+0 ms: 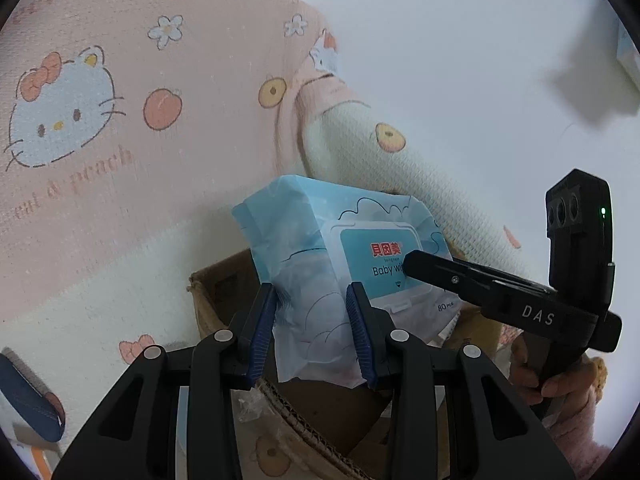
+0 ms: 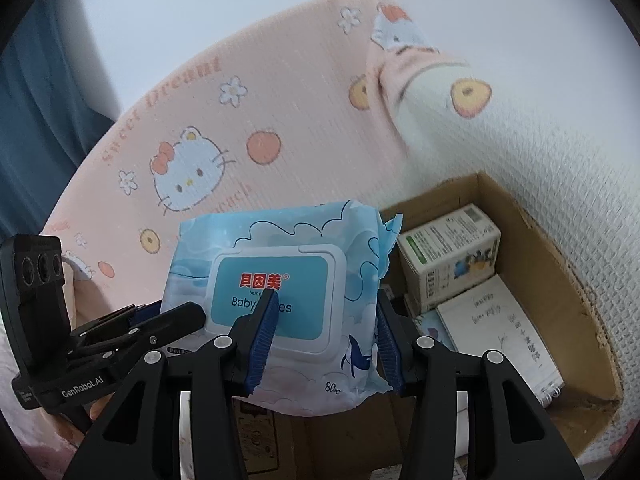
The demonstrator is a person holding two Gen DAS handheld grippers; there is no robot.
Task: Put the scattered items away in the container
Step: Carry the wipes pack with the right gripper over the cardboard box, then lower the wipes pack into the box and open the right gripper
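**Wipes pack gripped by both tongs above the box**

Baby wipes pack (image 2: 280,304) sits centre frame in both wrist views, held off the surface. Left gripper (image 1: 314,328) is clenched on one end of the pack, blue pads (image 1: 264,332) pressing the soft film from both sides. Right gripper (image 2: 324,336) is clamped on the opposite end: one pad lies across the white flip lid (image 2: 276,280), the other on the far edge of the pack. So both tongs grasp the same item, facing each other.

Cardboard box (image 2: 560,280) is lower right in the right wrist view, open top, already holding a white-green carton (image 2: 448,256) and a notebook (image 2: 500,332). In the left wrist view the box rim (image 1: 208,292) shows just behind and below the pack. Pink cartoon blanket (image 1: 120,120) fills the background.

Key relation: pack long axis runs roughly between the two grippers, lid face turned toward the right wrist camera. Box opening lies below and toward the right side of the right wrist frame, so the right gripper looks nearer to the free space. Judgement: coming move is lowering into the box; free floor seems limited beside the carton and notebook, so the pack may land on top of them.
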